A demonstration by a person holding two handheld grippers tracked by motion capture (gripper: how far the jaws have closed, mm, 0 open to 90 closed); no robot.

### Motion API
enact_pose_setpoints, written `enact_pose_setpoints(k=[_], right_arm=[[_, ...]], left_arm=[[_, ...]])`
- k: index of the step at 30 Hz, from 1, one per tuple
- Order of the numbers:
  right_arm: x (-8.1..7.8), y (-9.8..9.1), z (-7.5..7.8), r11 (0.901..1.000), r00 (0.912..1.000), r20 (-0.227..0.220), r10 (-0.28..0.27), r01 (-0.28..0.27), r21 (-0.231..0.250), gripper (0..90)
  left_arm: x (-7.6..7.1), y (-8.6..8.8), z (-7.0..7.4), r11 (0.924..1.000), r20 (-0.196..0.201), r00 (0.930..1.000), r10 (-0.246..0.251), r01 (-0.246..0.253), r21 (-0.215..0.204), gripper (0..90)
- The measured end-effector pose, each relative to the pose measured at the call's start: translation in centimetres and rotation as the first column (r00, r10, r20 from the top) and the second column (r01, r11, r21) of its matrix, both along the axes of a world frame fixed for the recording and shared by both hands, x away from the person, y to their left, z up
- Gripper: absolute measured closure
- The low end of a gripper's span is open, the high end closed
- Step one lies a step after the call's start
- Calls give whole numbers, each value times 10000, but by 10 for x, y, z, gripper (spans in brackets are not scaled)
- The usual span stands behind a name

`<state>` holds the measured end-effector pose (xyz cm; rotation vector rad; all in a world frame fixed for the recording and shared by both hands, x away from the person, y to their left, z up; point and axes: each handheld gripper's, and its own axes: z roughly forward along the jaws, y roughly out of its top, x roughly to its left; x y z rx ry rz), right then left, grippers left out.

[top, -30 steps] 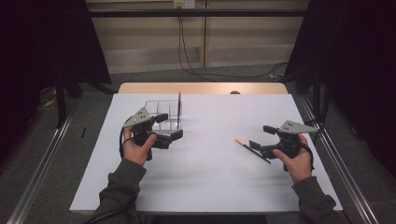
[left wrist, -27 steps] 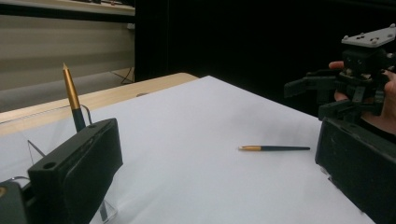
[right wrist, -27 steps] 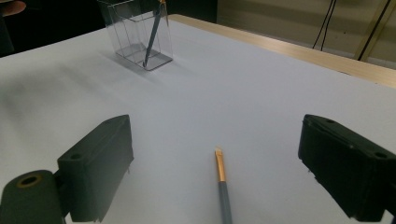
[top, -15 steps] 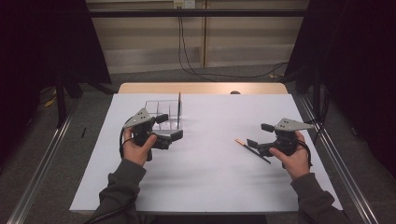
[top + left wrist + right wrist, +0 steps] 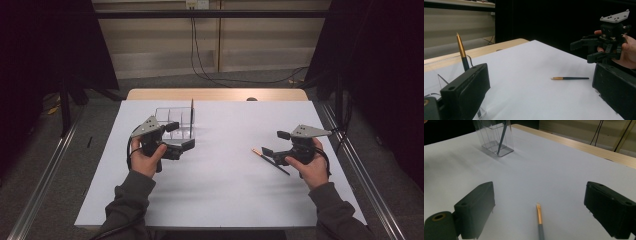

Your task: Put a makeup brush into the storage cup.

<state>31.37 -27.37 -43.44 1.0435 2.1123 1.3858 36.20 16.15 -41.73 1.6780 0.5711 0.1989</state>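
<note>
I judge the job half done: one brush already stands upright in the clear organizer (image 5: 172, 118), upper left of the high view, and a second brush (image 5: 270, 161) still lies flat on the white table (image 5: 220, 200), right of centre. My right gripper (image 5: 274, 143) hangs spread directly over its gold tip, not touching. My left gripper (image 5: 181, 135), also spread and empty, sits just beside the organizer.

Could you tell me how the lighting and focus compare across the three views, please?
High view: the white table is evenly lit with dark surroundings, and soft shadows lie under both hands. Left gripper view: the lying brush is sharp against a black background. Right gripper view: the near jaws are slightly soft, and the clear organizer shows faint reflections.
</note>
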Motion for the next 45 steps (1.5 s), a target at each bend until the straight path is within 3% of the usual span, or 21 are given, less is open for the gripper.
enact_pose_setpoints(k=[12,17,24,26,30,33,41,45], right_arm=[[11,7,-2,9997,9997,-229,-24,19,-238,92],[16,7,0,9998,9999,-117,-50,48,-169,92],[22,8,1,9997,9999,-138,-95,92,-205,92],[23,8,1,9997,9996,-257,-101,95,-240,92],[26,9,1,9989,9985,-529,-116,92,-456,92],[28,10,2,9973,9955,-933,-140,72,-730,91],[32,12,7,9924,9918,-1280,-28,-130,-1222,90],[34,13,7,9878,9843,-1763,-9,-266,-1533,89]], left_arm=[[-2,-1,0,9999,-62,10000,53,-54,-92,11],[-2,0,-2,10000,-45,10000,-54,55,45,13],[-4,1,-2,10000,-124,9999,68,-69,-66,13],[-4,3,-2,9999,-44,10000,-8,9,130,13],[-5,2,-3,9999,-153,9999,80,-81,-63,13],[-5,3,-3,9999,-152,9998,116,-116,20,13],[-6,2,-2,9999,-138,9998,128,-128,21,14],[-5,2,-3,10000,-136,9999,57,-56,32,14]])
